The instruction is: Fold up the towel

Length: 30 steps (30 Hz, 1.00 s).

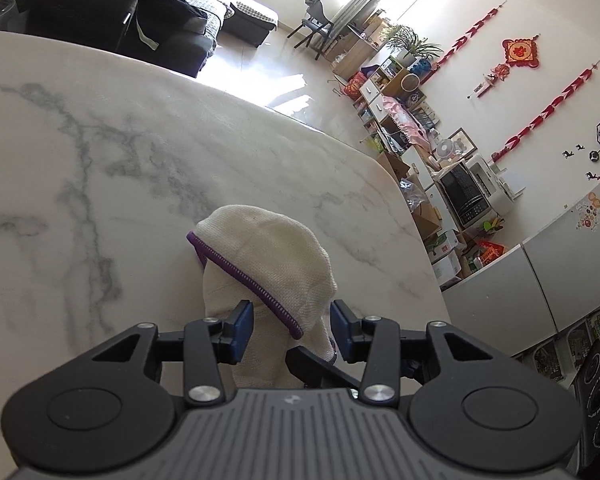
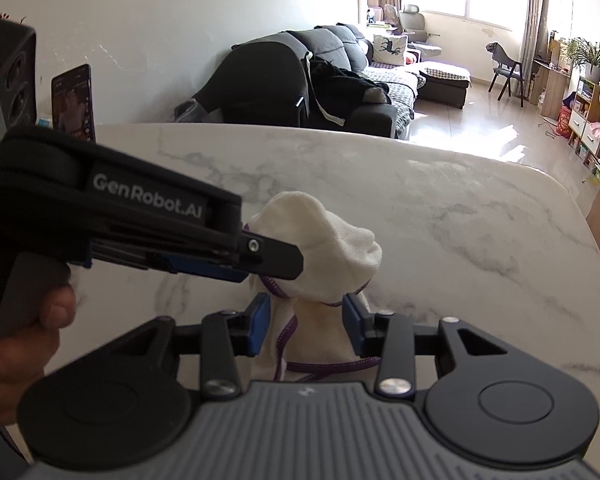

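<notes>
The left hand-held gripper (image 1: pixel 292 330) has its blue pads (image 1: pixel 241 330) parted about midway, with the cream towel (image 1: pixel 268 256) between them; the left pad lies against the cloth, while the right pad looks just clear of it, so the hold looks loose, and I cannot tell whether it pinches at all. The towel, edged with a purple hem (image 1: pixel 236 270), is bunched into a rounded heap that rises in front of the fingers and sits on the white marble table (image 1: pixel 100 152). In the right wrist view, the right hand-held gripper (image 2: pixel 306 326) likewise stands partly open, its pads on either side of the lower part of the same towel (image 2: pixel 332 244); the cloth fills most of the gap and appears to touch both pads, though how firmly it is gripped cannot be judged. The left hand-held gripper (image 2: pixel 276 262) comes in from the left of that view, its fingertips at the bunched top of the towel, just above the right one's fingers, and a person's hand (image 2: pixel 24 328) grips its handle. The purple hem (image 2: pixel 324 366) loops below the pads, close to the gripper body. Farther back on the table, a phone (image 2: pixel 74 102) stands upright near the wall. Beyond the table edge are a dark sofa (image 2: pixel 340 80) with dark clothing heaped on it, a chair (image 2: pixel 508 68) by the bright window, and shelving with plants (image 2: pixel 592 58) along the right wall.
</notes>
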Available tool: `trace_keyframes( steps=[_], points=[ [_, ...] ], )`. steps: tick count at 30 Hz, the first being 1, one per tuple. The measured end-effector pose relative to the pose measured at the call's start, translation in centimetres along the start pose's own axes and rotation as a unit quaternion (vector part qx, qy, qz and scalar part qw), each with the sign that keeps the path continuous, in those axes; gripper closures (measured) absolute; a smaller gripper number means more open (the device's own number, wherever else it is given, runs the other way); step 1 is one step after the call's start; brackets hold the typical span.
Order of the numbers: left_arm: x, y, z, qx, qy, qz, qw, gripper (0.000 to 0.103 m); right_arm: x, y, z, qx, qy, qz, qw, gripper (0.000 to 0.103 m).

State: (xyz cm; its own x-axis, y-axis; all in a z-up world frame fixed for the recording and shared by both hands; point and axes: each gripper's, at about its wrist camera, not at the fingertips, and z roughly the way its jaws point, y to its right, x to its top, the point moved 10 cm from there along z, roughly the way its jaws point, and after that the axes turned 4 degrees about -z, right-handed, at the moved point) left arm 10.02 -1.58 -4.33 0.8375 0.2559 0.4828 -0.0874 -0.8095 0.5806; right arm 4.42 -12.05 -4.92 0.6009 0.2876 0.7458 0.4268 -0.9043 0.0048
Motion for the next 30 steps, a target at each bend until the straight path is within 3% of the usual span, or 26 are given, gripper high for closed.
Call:
trace_keyframes(
  steps=[3, 9, 11, 13, 14, 30],
  points=[
    [0.1, 0.2, 0.1, -0.008, 0.001, -0.007, 0.9999, 0.061, -0.3, -0.2, 0.4, 0.007, -0.009, 0.000, 1.000, 0.063],
    [0.2, 0.3, 0.6, -0.016, -0.004, -0.014, 0.9998, 0.065, -1.1, -0.7, 1.8, 0.024, -0.026, 0.009, 0.999, 0.084],
    [0.2, 0.3, 0.9, -0.014, -0.005, -0.015, 0.9998, 0.071, -1.3, -0.8, 2.2, 0.025, -0.030, 0.011, 0.999, 0.088],
    [0.1, 0.3, 1.1, -0.014, -0.005, -0.015, 0.9998, 0.094, -1.4, -0.9, 2.3, 0.025, -0.030, 0.008, 0.999, 0.091],
    [0.1, 0.3, 1.1, -0.014, -0.005, -0.014, 0.9998, 0.097, -1.5, -1.0, 2.3, 0.025, -0.030, 0.006, 0.999, 0.091],
    [2.6, -2.0, -2.1, 0.023, 0.074, -0.037, 0.9963, 0.101, -1.5, -0.6, 2.4, 0.010, -0.030, 0.006, 0.999, 0.091]
  ],
)
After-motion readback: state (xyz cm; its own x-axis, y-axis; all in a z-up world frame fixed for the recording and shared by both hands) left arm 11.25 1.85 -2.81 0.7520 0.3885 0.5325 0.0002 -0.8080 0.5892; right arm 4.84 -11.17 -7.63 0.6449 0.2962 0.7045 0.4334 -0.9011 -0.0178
